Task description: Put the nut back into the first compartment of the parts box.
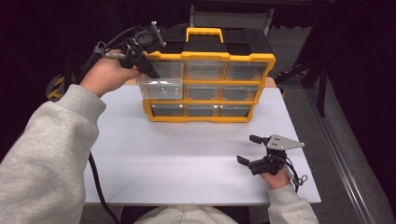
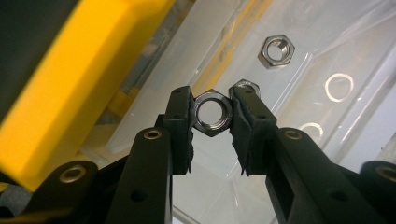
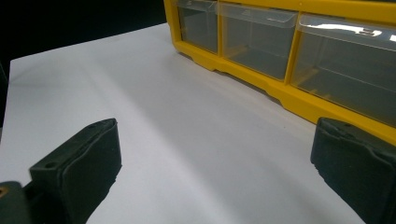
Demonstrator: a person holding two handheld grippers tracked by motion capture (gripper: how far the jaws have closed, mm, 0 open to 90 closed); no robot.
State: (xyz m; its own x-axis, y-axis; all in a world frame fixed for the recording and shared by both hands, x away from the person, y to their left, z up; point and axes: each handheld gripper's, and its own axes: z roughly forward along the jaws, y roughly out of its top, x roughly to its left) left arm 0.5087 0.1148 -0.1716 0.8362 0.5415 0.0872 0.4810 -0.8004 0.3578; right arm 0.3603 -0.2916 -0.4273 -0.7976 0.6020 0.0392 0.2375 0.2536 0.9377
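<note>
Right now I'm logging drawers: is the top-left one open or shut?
Open: the top-left drawer juts out from the organizer.

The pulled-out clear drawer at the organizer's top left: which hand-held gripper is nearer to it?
Left. The left hand-held gripper is over the open drawer, clamping a hex nut. The right hand-held gripper hovers open above the white table, well in front of the organizer.
</note>
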